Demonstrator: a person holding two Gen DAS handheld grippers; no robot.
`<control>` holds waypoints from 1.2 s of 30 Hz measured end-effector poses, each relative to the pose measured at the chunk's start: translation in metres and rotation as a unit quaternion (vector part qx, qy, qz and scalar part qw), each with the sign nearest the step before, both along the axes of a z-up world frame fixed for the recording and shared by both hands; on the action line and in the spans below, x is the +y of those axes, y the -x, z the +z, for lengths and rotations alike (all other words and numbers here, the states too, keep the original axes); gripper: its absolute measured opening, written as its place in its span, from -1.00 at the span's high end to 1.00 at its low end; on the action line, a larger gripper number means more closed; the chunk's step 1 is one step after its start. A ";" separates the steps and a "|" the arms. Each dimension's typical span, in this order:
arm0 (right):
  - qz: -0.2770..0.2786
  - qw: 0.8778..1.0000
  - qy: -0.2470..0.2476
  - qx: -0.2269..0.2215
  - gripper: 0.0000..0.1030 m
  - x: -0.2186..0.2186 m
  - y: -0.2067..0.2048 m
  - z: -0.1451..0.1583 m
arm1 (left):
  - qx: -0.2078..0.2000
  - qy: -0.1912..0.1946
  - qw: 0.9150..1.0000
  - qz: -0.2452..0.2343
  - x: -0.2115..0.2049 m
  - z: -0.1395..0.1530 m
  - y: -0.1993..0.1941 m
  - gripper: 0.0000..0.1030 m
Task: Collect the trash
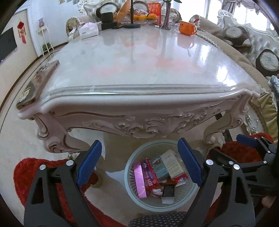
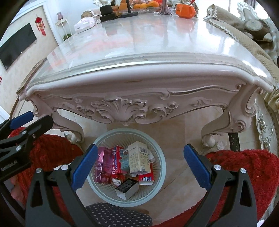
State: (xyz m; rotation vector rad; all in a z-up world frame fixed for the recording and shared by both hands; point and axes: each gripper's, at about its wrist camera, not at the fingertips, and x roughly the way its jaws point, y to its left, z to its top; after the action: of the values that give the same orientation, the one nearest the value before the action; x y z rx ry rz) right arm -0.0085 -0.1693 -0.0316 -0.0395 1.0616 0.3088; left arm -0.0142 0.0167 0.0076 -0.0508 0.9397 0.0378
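Note:
A pale round mesh waste basket [image 1: 132, 162] [image 2: 162, 162] stands on the floor under the near edge of the white carved table [image 1: 139, 97] [image 2: 139, 75]. Inside lie several cartons: a pink box [image 1: 139, 179] [image 2: 102, 165], a red box [image 1: 150, 172] [image 2: 117, 162], a cream box [image 1: 171, 163] [image 2: 138, 157] and a black-and-white box [image 1: 168, 191] [image 2: 127, 188]. My left gripper [image 1: 139, 155] hangs open above the basket, nothing between its blue pads. My right gripper [image 2: 141, 158] is also open and empty over the basket. Each gripper shows at the edge of the other's view.
At the table's far end stand a tissue box [image 1: 88, 30], a fruit tray [image 1: 143, 17], a vase [image 1: 167, 15] and an orange carton [image 1: 188, 28]. A phone [image 1: 37, 82] lies on the left edge. Red sleeves [image 2: 244, 174] flank the basket. A sofa [image 1: 244, 35] lines the right side.

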 end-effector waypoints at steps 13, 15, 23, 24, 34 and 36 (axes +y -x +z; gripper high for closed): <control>-0.005 1.000 -0.007 -0.009 -0.83 0.000 0.002 0.002 | -0.038 0.019 0.999 0.004 0.007 0.012 0.007 -0.67; -0.005 1.000 -0.008 -0.010 -0.83 0.000 0.003 0.003 | -0.038 0.020 0.999 0.010 0.011 0.014 0.008 -0.67; -0.002 1.000 -0.006 -0.016 -0.83 0.001 0.005 0.004 | -0.030 0.006 0.999 0.019 0.011 0.013 0.006 -0.67; -0.001 1.000 -0.006 -0.016 -0.83 0.000 0.006 0.005 | -0.028 0.001 0.999 0.022 0.010 0.012 0.005 -0.67; 0.001 1.000 -0.006 -0.011 -0.83 0.001 0.005 0.003 | -0.001 0.012 1.000 0.017 0.009 -0.001 0.000 -0.67; 0.000 1.000 -0.006 -0.010 -0.83 0.001 0.005 0.002 | 0.005 0.027 1.000 0.016 0.012 -0.003 -0.002 -0.67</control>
State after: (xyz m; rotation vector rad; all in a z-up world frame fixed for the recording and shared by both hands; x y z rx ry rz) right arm -0.0140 -0.1686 -0.0293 -0.0320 1.0400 0.3138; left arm -0.0124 0.0284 0.0048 -0.1149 0.9494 0.0418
